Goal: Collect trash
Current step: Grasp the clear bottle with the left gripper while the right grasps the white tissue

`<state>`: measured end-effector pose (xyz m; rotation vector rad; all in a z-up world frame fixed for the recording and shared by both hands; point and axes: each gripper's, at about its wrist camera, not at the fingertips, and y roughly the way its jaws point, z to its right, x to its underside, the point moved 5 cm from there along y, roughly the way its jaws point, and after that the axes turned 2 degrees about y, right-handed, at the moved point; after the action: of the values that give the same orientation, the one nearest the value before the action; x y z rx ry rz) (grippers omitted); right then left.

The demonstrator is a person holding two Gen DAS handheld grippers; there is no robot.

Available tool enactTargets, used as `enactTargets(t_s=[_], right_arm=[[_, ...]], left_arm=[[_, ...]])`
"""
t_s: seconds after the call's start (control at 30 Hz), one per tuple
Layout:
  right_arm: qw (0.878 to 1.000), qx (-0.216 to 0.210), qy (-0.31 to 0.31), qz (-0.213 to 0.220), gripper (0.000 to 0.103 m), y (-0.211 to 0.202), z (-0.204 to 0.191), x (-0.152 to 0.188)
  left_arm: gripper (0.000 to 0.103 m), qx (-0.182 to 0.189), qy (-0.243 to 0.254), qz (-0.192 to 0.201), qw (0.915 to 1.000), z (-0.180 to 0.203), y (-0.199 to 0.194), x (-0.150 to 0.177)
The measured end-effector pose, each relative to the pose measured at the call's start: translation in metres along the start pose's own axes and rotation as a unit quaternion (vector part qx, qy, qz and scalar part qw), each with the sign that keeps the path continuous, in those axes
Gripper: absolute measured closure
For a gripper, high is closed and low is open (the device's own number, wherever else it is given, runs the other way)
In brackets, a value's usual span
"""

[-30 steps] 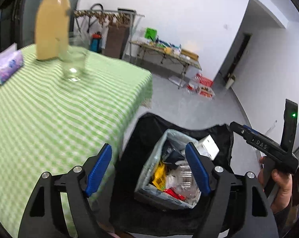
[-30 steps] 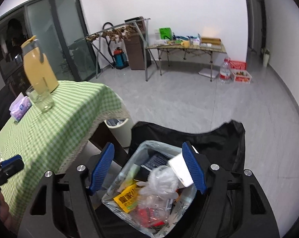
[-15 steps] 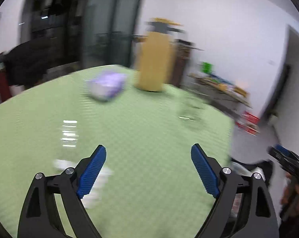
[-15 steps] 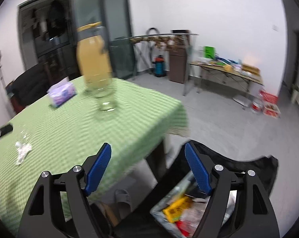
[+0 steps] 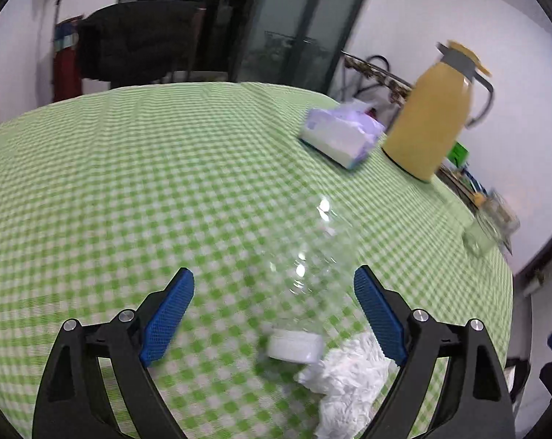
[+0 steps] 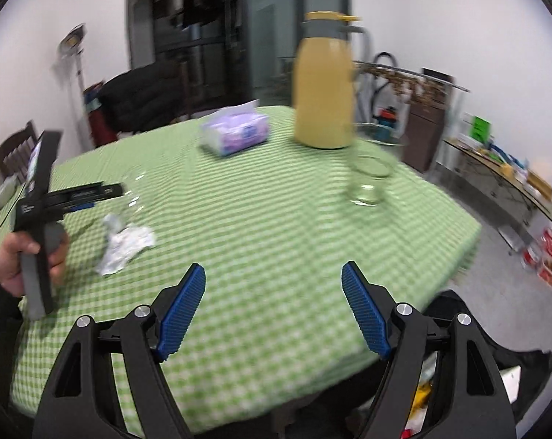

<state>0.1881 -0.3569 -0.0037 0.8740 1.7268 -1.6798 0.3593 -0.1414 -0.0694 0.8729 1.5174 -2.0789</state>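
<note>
We see a table spread with a green-and-white checked cloth [image 5: 136, 168], and both of our hand-held grippers hang over it. Our left gripper [image 5: 274, 314], with black arms and blue ribbed pads, has its jaws spread wide and nothing pressed between them. A clear, empty plastic bottle with a white cap [image 5: 308, 278] lies on its side on the cloth in the gap between those open pads, touching neither. Its long axis runs away from us, tilted slightly to the right, with the capped end pointing back towards the gripper. Just beside the cap, on the right, lies a crumpled white paper tissue [image 5: 345, 380], close under the right pad. Further back on the cloth lie a soft purple-and-white tissue pack [image 5: 338, 135], a tall yellow insulated jug with a grey collar and handle [image 5: 433, 117] standing upright, and a blurred clear drinking glass [image 5: 486, 228] near the far right edge. Our right gripper [image 6: 274, 311] also has its jaws wide apart, gripping nothing, over the near edge of the table. Below it, at the lower right, part of a black rubbish bag [image 6: 502, 362] with scraps inside shows.
</note>
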Motion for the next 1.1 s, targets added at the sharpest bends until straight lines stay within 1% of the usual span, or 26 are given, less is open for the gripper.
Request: enactTargets(t_s=[0.07,0.1,0.13,0.17,0.2,0.23,0.33,0.37,0.43,0.5,0.57,0.63,0.7,0.73,0.77,0.8,0.83,0.87,0.97,1.0,1.03,1.1], right_arm=[[1.000,-0.012,-0.008,-0.007,0.029,0.009,-0.013,0.001],[1.000,-0.020,-0.015,-0.013,0.029,0.016,-0.023,0.003],[0.999,-0.025,-0.018,-0.018,0.029,0.021,-0.028,0.004],[0.999,-0.031,-0.020,-0.026,0.029,0.028,-0.035,0.005],[0.998,-0.037,-0.022,-0.036,0.029,0.036,-0.042,0.006],[0.998,-0.041,-0.024,-0.039,0.029,0.038,-0.046,0.006],[0.996,-0.057,-0.035,-0.051,0.029,0.056,-0.070,0.002],[0.996,-0.061,-0.039,-0.053,0.029,0.059,-0.077,0.001],[0.994,-0.075,-0.048,-0.067,0.029,0.072,-0.094,0.000],[0.989,-0.096,-0.059,-0.092,0.029,0.090,-0.113,0.000],[0.986,-0.106,-0.066,-0.109,0.029,0.104,-0.127,-0.001],[0.985,-0.109,-0.077,-0.110,0.029,0.116,-0.143,-0.008],[0.983,-0.121,-0.083,-0.106,0.030,0.125,-0.158,-0.016],[0.983,-0.122,-0.083,-0.106,0.037,0.129,-0.162,-0.020],[0.983,-0.119,-0.086,-0.112,0.042,0.139,-0.167,-0.023],[0.982,-0.116,-0.086,-0.118,0.054,0.144,-0.169,-0.023],[0.982,-0.113,-0.084,-0.124,0.064,0.150,-0.170,-0.022],[0.983,-0.108,-0.082,-0.127,0.066,0.155,-0.169,-0.021],[0.985,-0.109,-0.065,-0.120,0.078,0.163,-0.161,-0.022],[0.985,-0.108,-0.057,-0.119,0.081,0.164,-0.157,-0.023],[0.985,-0.112,-0.049,-0.121,0.084,0.164,-0.154,-0.024],[0.985,-0.111,-0.050,-0.124,0.086,0.163,-0.151,-0.025]], left_arm=[[0.019,-0.011,0.024,-0.013,0.9996,0.008,0.005,0.006],[0.028,-0.017,0.037,-0.023,0.9989,0.011,0.008,0.009],[0.035,-0.018,0.039,-0.028,0.9987,0.011,0.009,0.009],[0.036,-0.021,0.035,-0.029,0.9988,0.011,0.009,0.009],[0.048,-0.014,0.024,-0.024,0.9993,0.009,0.007,0.009],[0.057,-0.005,0.014,-0.020,0.9997,0.008,0.006,0.008],[0.057,-0.015,0.006,-0.015,0.9998,-0.004,0.003,0.006],[0.057,-0.017,-0.002,-0.003,0.9998,-0.008,-0.002,0.003],[0.057,-0.013,-0.026,0.013,0.9995,-0.019,-0.010,-0.002],[0.057,-0.008,-0.051,0.022,0.9984,-0.026,-0.014,-0.006],[0.057,-0.014,-0.076,0.021,0.9968,-0.038,-0.019,-0.008],[0.057,-0.016,-0.098,0.023,0.9948,-0.049,-0.023,-0.011],[0.057,-0.012,-0.108,0.030,0.9937,-0.054,-0.029,-0.013],[0.057,-0.010,-0.111,0.033,0.9932,-0.055,-0.032,-0.013],[0.057,-0.009,-0.113,0.036,0.9929,-0.059,-0.035,-0.014],[0.057,-0.008,-0.114,0.038,0.9928,-0.059,-0.037,-0.014],[0.057,-0.008,-0.113,0.038,0.9928,-0.060,-0.039,-0.015],[0.057,-0.010,-0.112,0.040,0.9929,-0.062,-0.042,-0.015],[0.057,-0.014,-0.102,0.045,0.9937,-0.064,-0.048,-0.015],[0.057,-0.014,-0.100,0.045,0.9938,-0.057,-0.041,-0.019],[0.057,-0.014,-0.100,0.046,0.9939,-0.057,-0.041,-0.019],[0.057,-0.014,-0.097,0.043,0.9942,-0.053,-0.037,-0.020]])
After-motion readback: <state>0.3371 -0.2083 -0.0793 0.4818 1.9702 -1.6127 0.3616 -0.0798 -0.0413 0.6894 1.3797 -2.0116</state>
